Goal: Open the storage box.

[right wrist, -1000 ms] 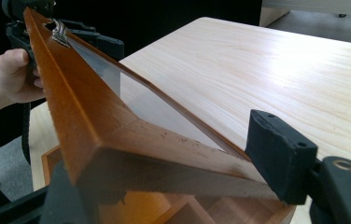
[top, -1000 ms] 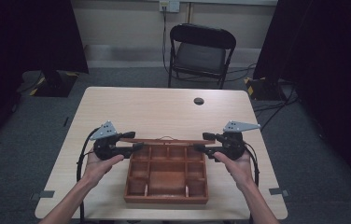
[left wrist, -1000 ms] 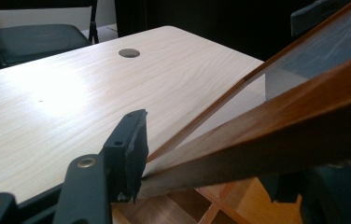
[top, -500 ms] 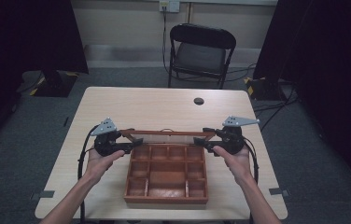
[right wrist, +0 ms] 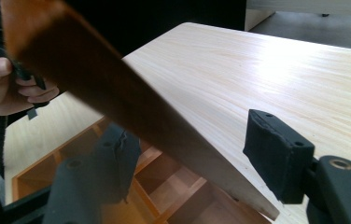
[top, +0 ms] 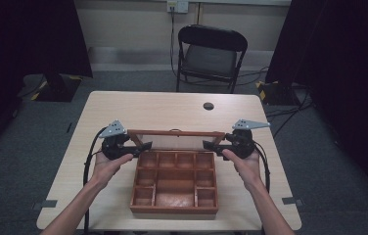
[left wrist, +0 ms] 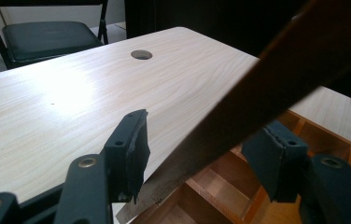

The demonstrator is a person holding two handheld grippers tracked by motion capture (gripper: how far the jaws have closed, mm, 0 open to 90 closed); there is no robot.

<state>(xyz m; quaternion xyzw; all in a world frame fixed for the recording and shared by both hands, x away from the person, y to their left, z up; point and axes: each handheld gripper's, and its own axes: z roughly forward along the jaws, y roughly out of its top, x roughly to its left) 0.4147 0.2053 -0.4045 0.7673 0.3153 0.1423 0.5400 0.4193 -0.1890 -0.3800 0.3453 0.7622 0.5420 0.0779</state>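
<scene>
Your left gripper (top: 143, 145) and right gripper (top: 211, 145) sit at the two ends of the glass-paned lid (top: 174, 139) of the wooden compartment box (top: 174, 183), and the lid stands raised at the box's far edge, its wooden frame tilted up with the pale table (top: 162, 110) showing through the pane. From above, each of your hands wraps its gripper body just outside the box, left hand (top: 107, 164) by the near-left corner of the lid and right hand (top: 243, 164) by the near-right corner. Looking along your left gripper (left wrist: 201, 161), the brown frame bar (left wrist: 276, 84) slants between the two black jaws; the left pad (left wrist: 129, 149) lies against the lid's lower edge, while the other pad (left wrist: 274, 156) sits behind the bar, and you cannot tell whether it presses on it. Looking along your right gripper (right wrist: 197, 161), the frame bar (right wrist: 94, 79) crosses the gap and rests close to the left-hand pad (right wrist: 117, 161), but the right-hand pad (right wrist: 276, 156) stands clearly apart from the wood, so that grip is slack, with the lid merely lying between the jaws. The box itself rests flat near your edge of the table, its open compartments bare wood. Farther off are the round cable hole (top: 208, 105) and the black folding chair (top: 210, 56) behind the table
</scene>
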